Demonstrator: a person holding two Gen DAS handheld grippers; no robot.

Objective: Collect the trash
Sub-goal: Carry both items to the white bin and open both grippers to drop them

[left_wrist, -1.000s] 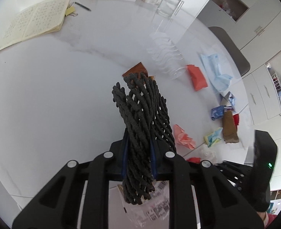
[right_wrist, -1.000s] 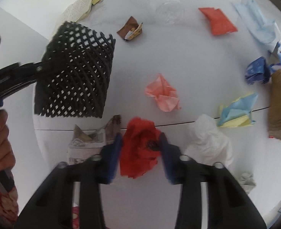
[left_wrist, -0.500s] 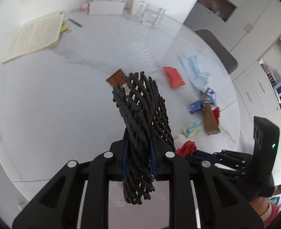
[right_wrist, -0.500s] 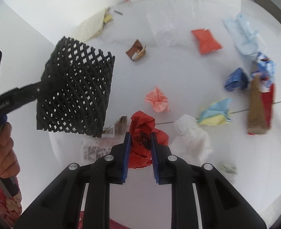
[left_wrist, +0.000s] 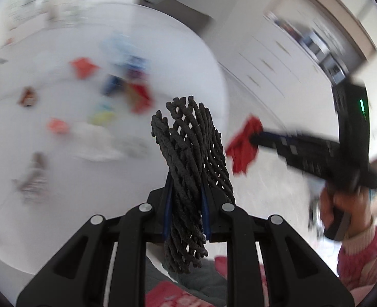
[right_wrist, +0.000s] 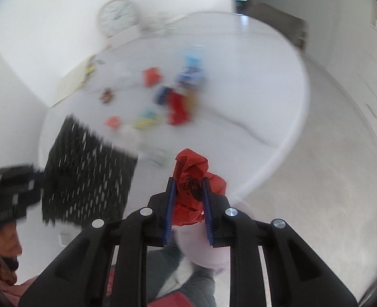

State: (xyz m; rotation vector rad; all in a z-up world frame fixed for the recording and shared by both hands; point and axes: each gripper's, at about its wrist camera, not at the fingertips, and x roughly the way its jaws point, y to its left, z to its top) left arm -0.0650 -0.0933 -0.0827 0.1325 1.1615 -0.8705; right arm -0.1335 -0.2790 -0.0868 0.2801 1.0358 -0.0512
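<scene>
My left gripper (left_wrist: pixel 186 186) is shut on the rim of a black woven mesh basket (left_wrist: pixel 191 148), held in the air off the table's near edge; the basket also shows in the right wrist view (right_wrist: pixel 88 176). My right gripper (right_wrist: pixel 187 192) is shut on a crumpled red paper (right_wrist: pixel 193 179), lifted off the table. In the left wrist view the red paper (left_wrist: pixel 243 145) hangs just right of the basket, clamped by the right gripper (left_wrist: pixel 255 135). Both views are blurred by motion.
The round white table (right_wrist: pixel 278 97) holds several scraps: a red packet (right_wrist: pixel 151 75), blue wrappers (right_wrist: pixel 191 71), a yellow-blue paper (right_wrist: pixel 147 120), a pink paper (right_wrist: pixel 113 121). An open notebook (right_wrist: pixel 73 81) and a clock (right_wrist: pixel 118 18) are at the back. Pale floor and cabinets are to the right.
Both grippers have pulled back and up from the table. The red paper has come off the tabletop in my right gripper and now sits close beside the basket.
</scene>
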